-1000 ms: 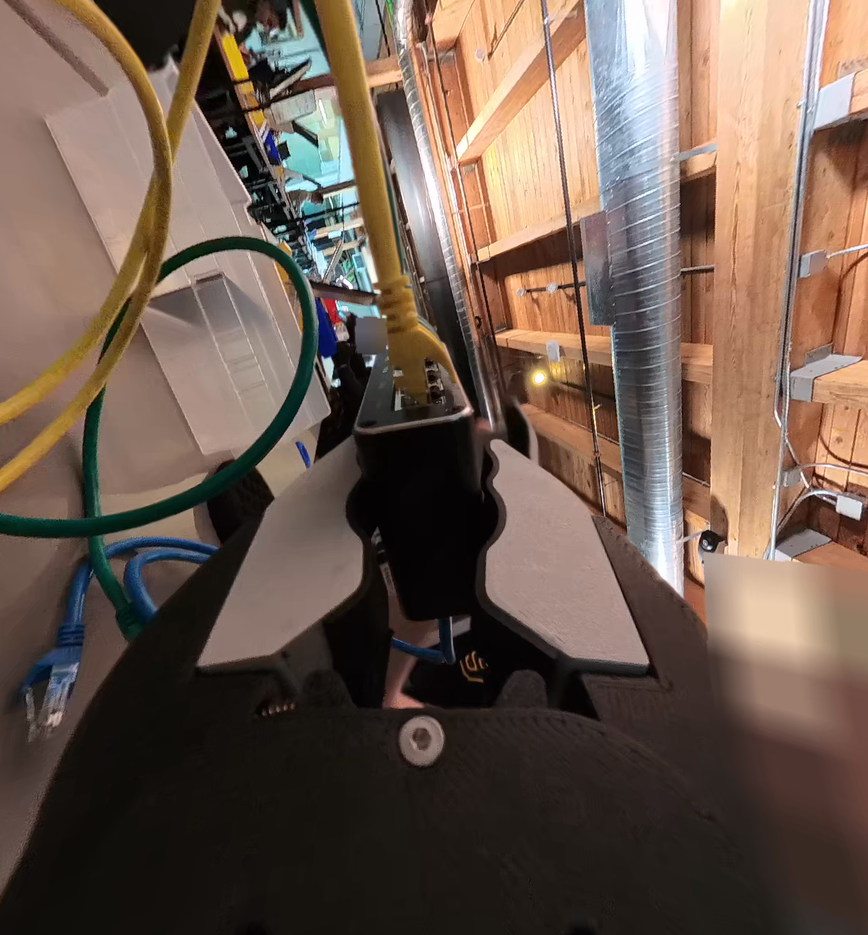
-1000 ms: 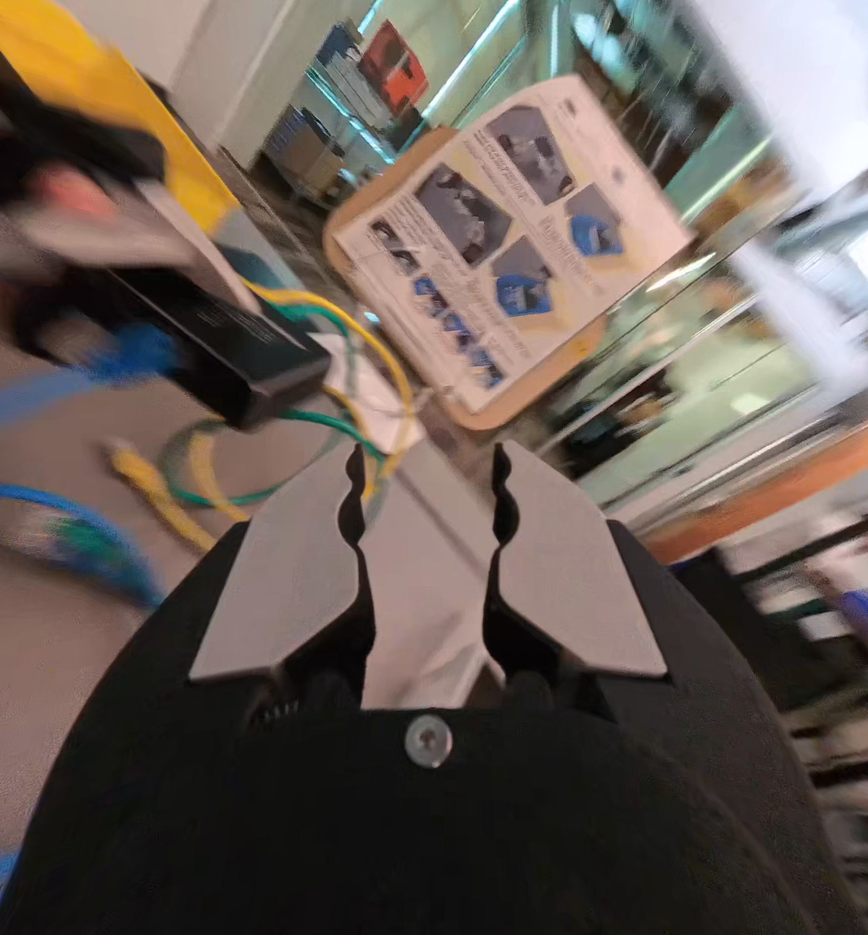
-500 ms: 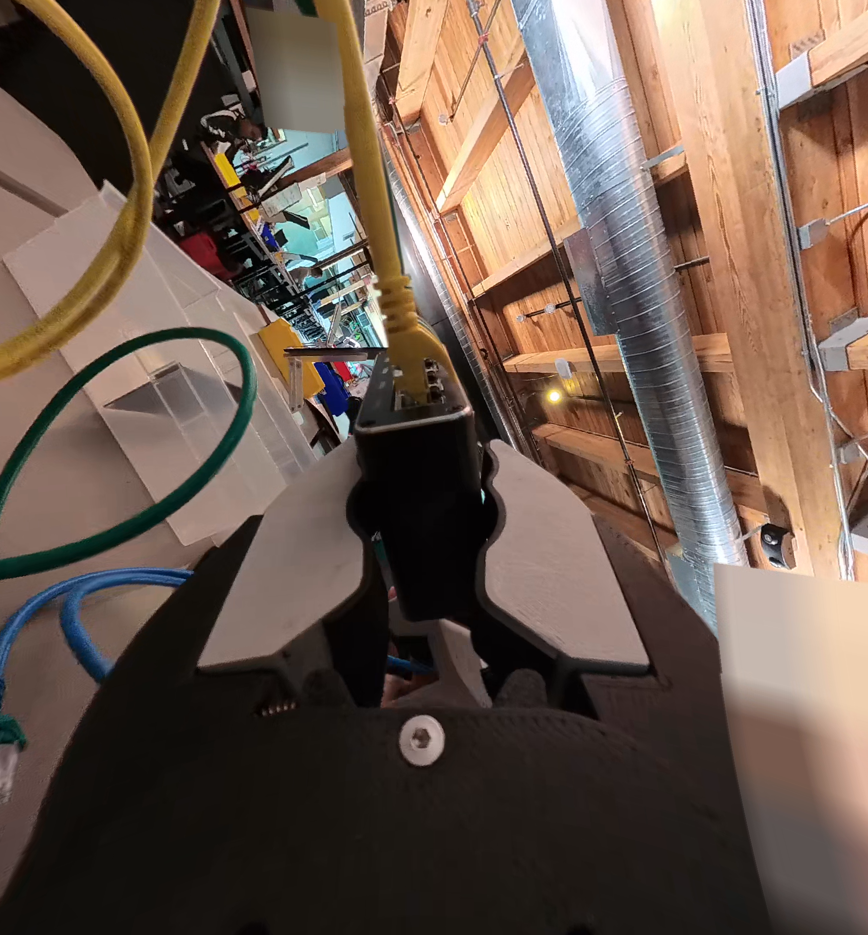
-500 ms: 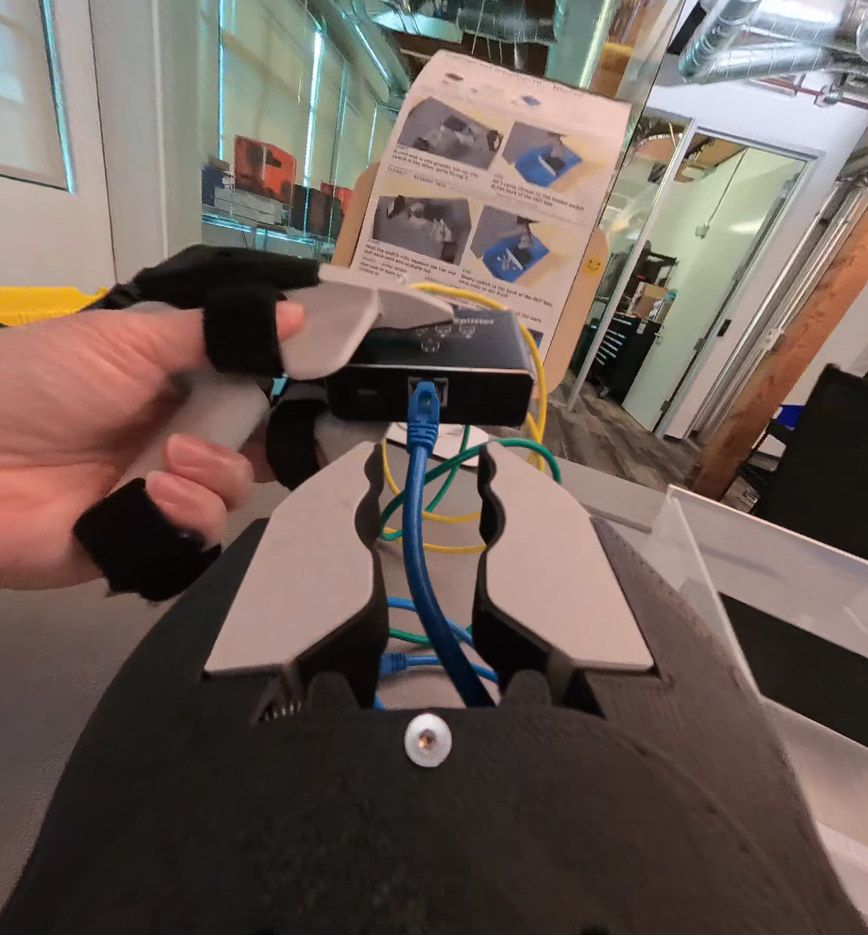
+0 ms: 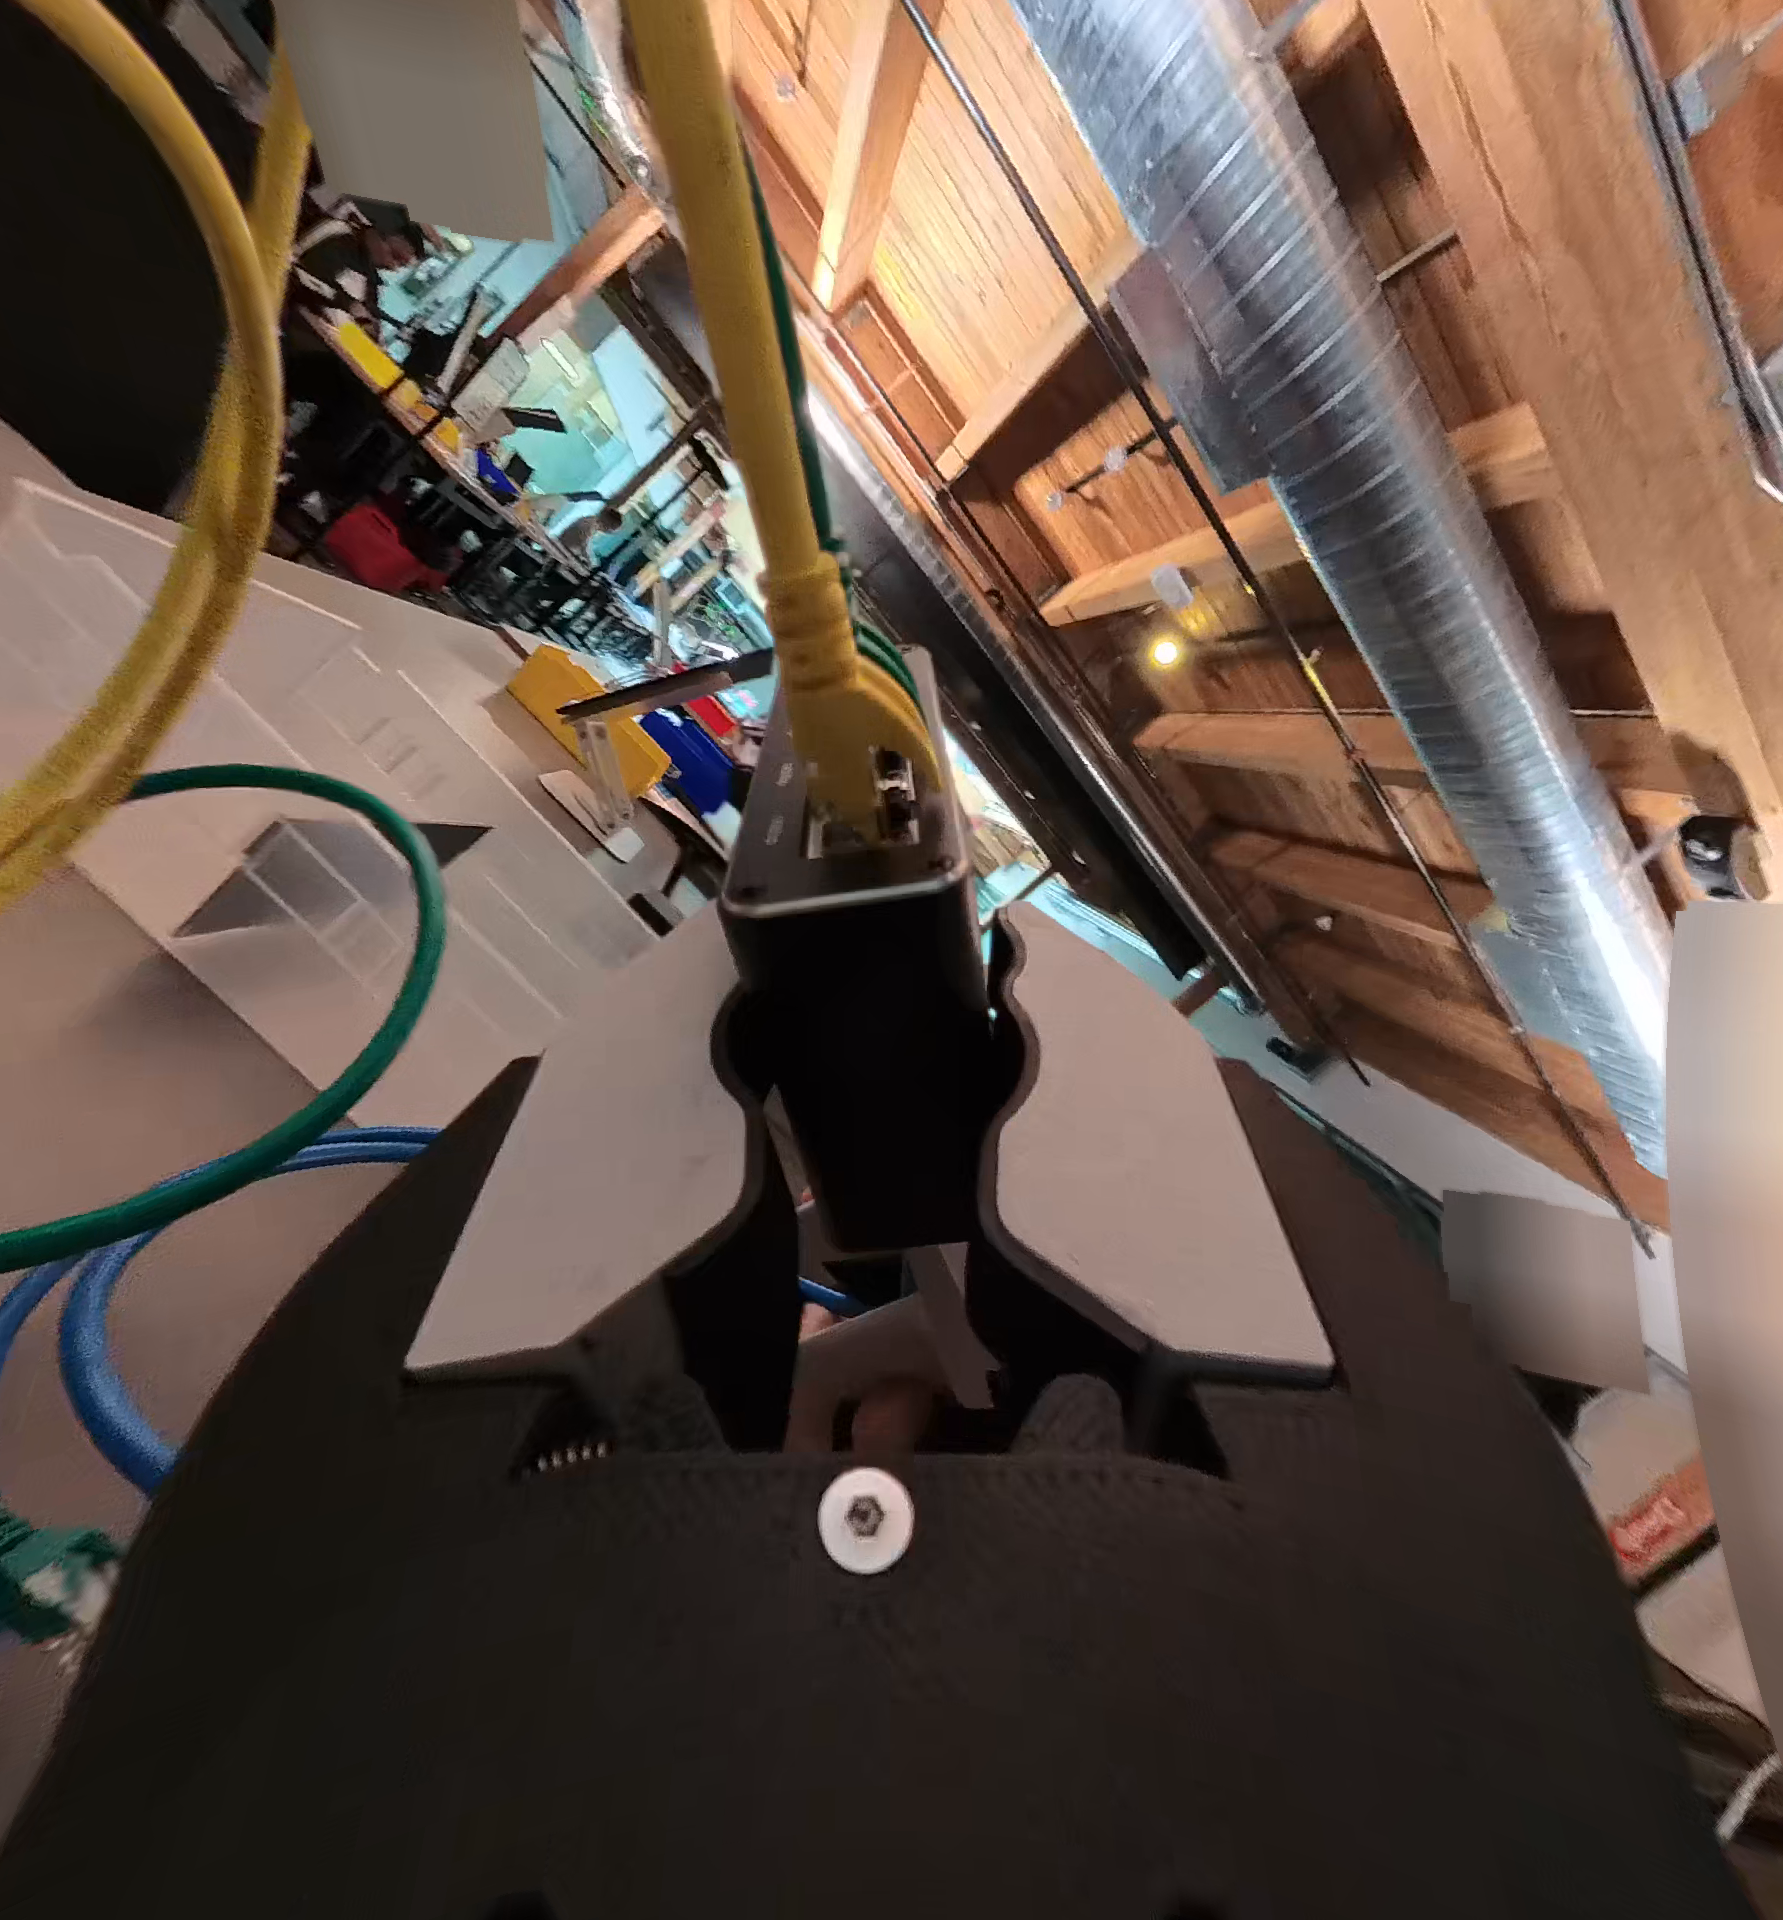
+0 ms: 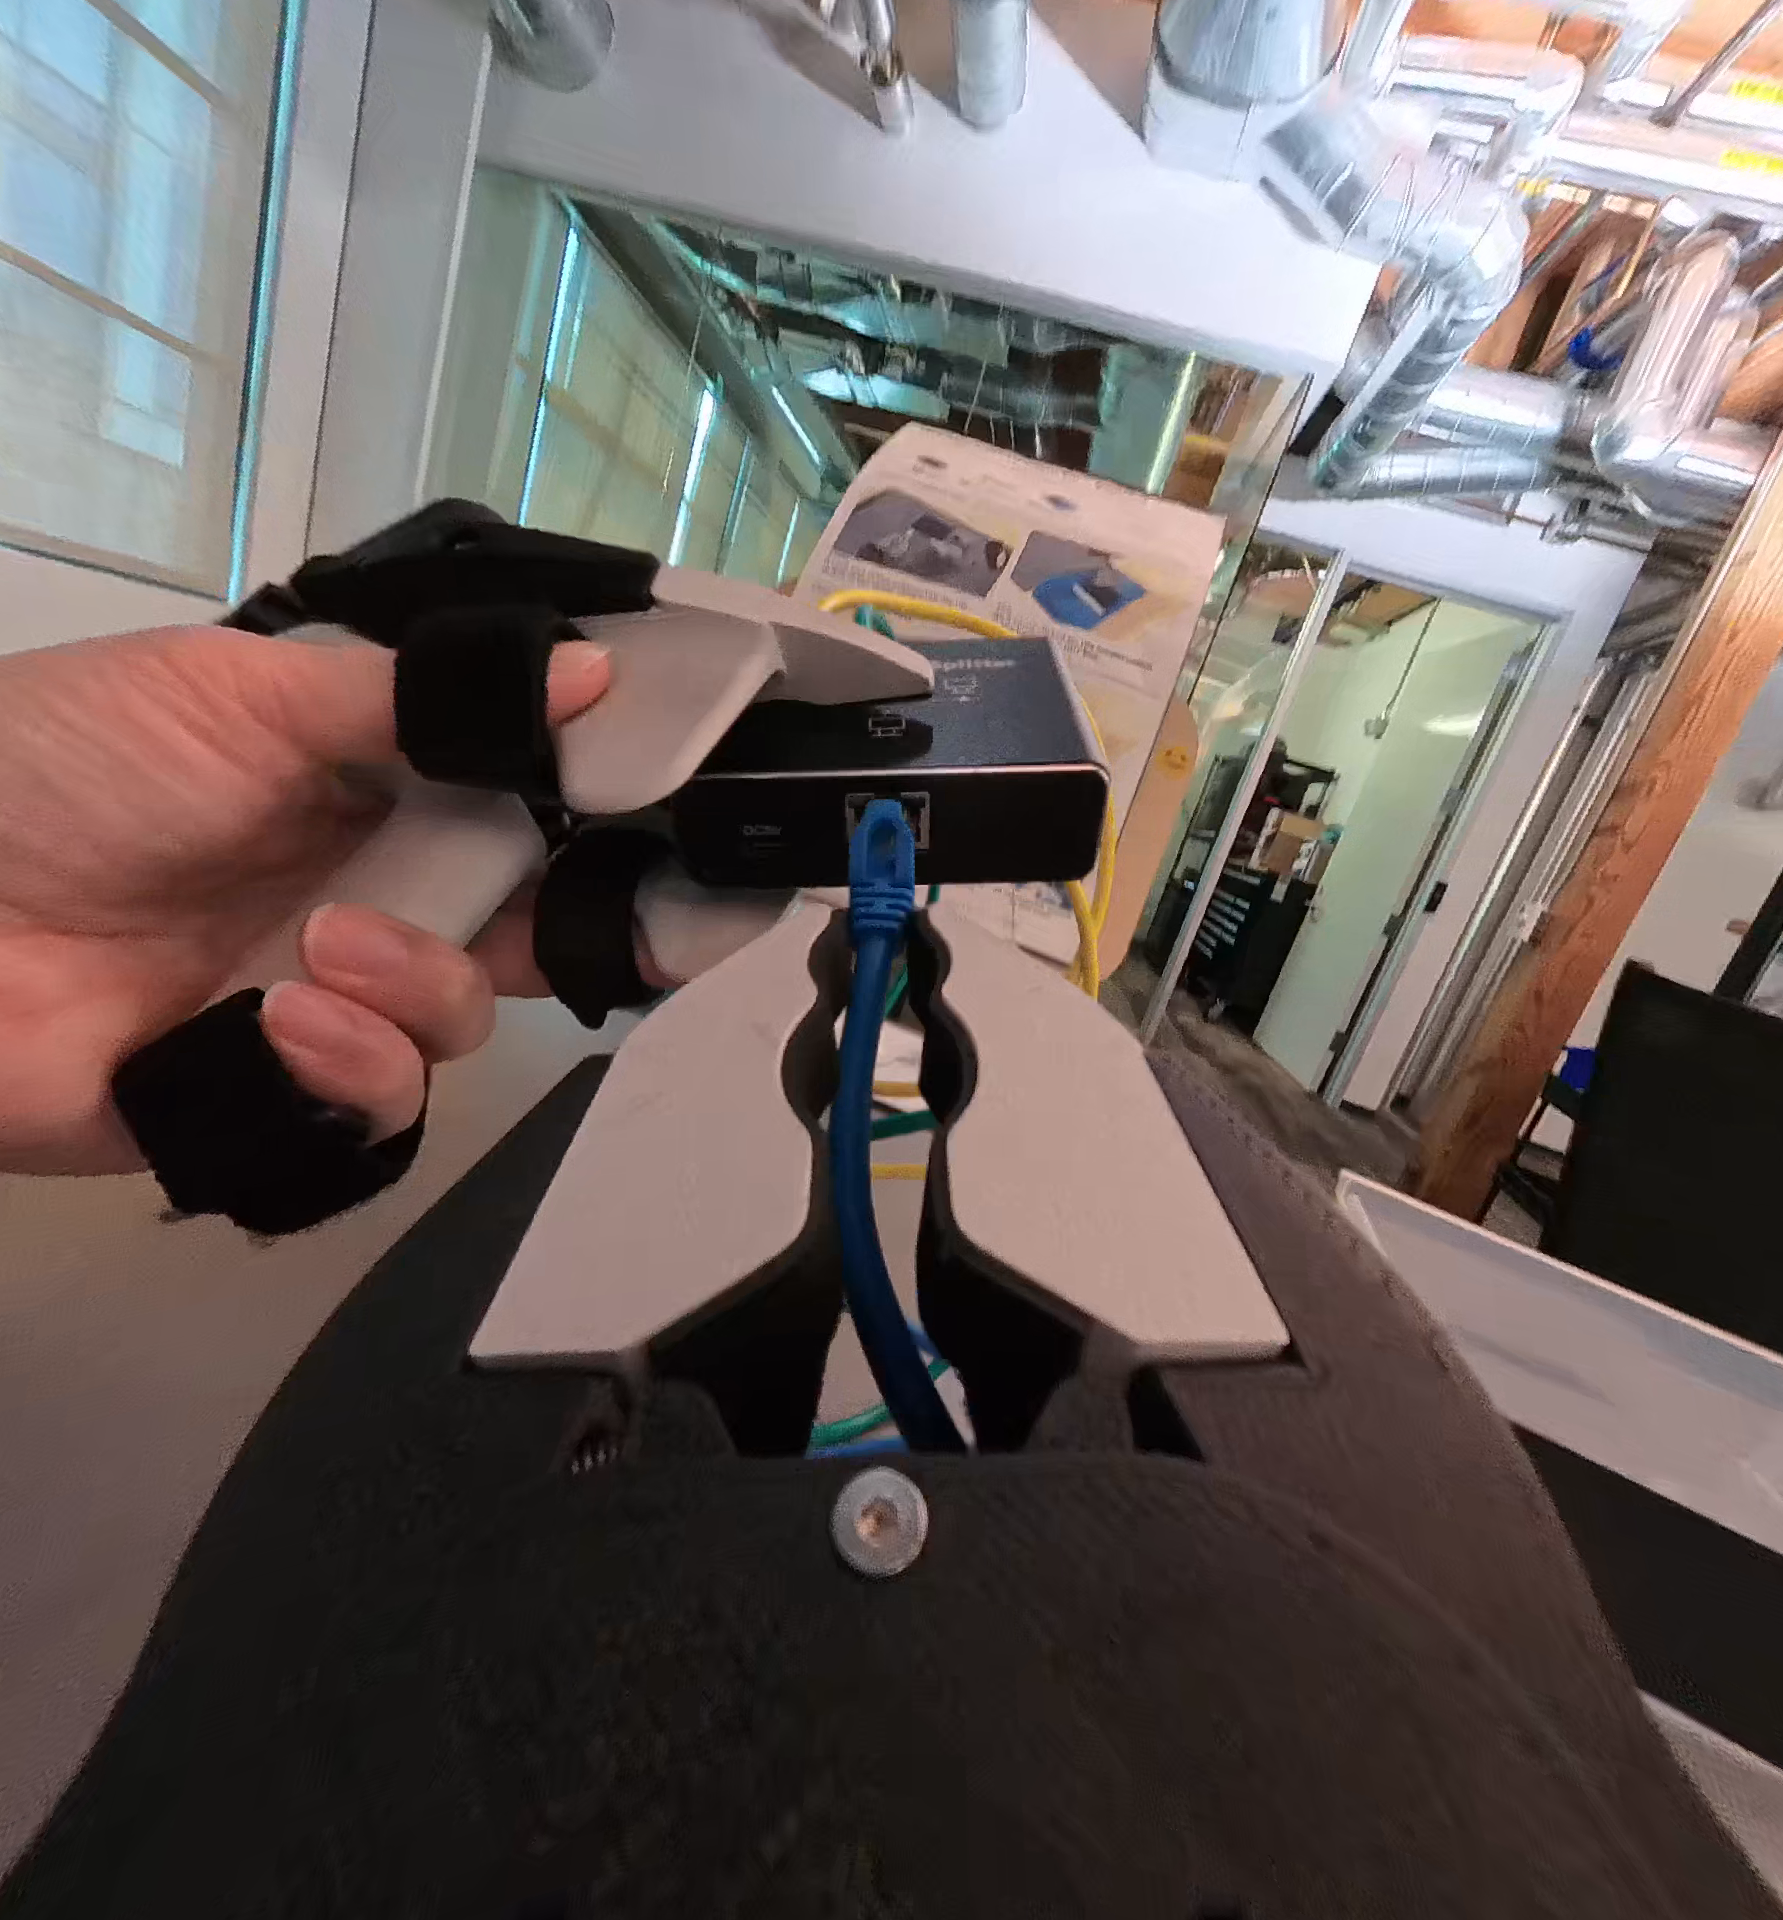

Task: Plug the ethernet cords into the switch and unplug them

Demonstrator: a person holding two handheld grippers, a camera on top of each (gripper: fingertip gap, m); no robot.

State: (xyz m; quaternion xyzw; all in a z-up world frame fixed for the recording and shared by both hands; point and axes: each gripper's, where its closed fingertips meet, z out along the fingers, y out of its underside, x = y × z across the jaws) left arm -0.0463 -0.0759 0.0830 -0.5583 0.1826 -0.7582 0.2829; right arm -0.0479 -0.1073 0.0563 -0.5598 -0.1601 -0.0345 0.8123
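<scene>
My left gripper (image 5: 866,935) is shut on the black switch (image 5: 856,997) and holds it up above the table. A yellow cord (image 5: 814,665) is plugged into its far face, with a green cord (image 5: 892,665) right behind it. In the right wrist view the switch (image 6: 980,717) is held level by the left gripper's fingers (image 6: 721,675) and a person's hand (image 6: 139,831). A blue cord (image 6: 866,1091) is plugged into the near face. My right gripper (image 6: 876,935) is closed around this cord just below its plug.
A loose green plug (image 5: 4,1558) and blue cord loops (image 5: 87,1382) lie on the grey table (image 6: 139,1403). Clear plastic bins (image 5: 295,894) stand to one side. A white tray (image 6: 1593,1382) and a poster board (image 6: 1074,561) sit beyond. There is about 5 cm between the tips of the two grippers.
My right gripper swung to face the switch, came in under the blue plug, and its fingers narrowed onto the blue cord. The left gripper tilted while still holding the switch.
</scene>
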